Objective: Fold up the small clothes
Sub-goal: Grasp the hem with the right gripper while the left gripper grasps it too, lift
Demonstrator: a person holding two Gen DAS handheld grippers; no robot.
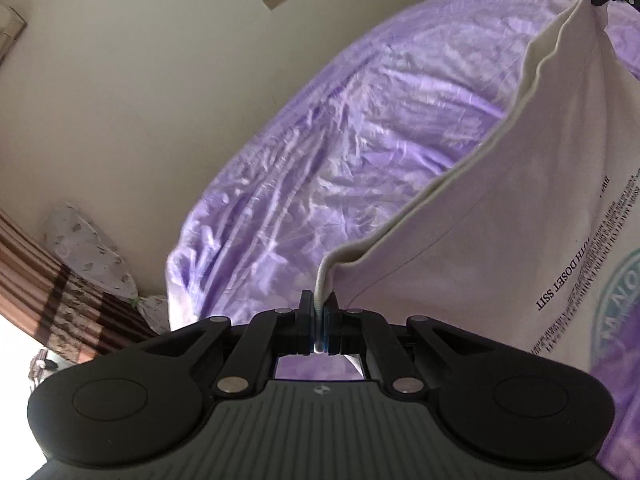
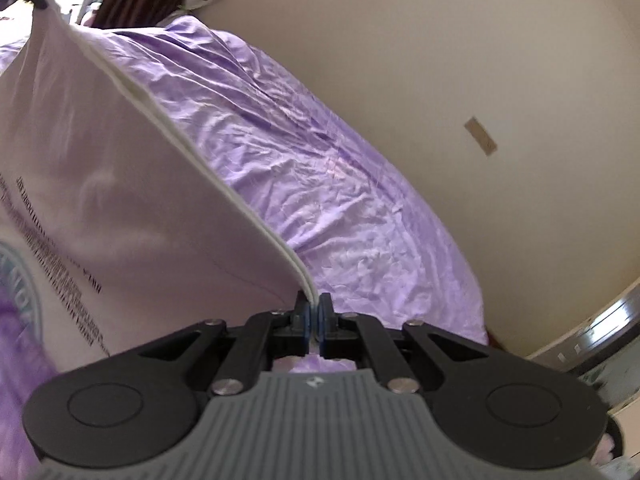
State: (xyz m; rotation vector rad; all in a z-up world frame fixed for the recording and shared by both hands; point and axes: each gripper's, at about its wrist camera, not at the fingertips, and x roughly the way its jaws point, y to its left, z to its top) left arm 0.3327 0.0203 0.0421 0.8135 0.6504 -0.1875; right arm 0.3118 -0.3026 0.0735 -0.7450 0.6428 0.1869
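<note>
While a purple bedsheet (image 1: 340, 152) lies below, the L gripper (image 1: 319, 312) is clenched on one hem corner of a white printed T-shirt (image 1: 500, 208); the R gripper (image 2: 313, 312) clamps the other corner, w/ shirt stretched between, above the bed.

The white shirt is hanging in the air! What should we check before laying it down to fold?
1. Left gripper jaws pinch the white shirt hem: ok.
2. Right gripper jaws pinch the other corner: ok.
3. Hem stretched between both: ok.
4. Purple bedsheet clear where visible: ok.
5. Sheet smooth: not ok, wrinkled.
6. Shirt's lower end lying flat: cannot tell, hidden.
</note>
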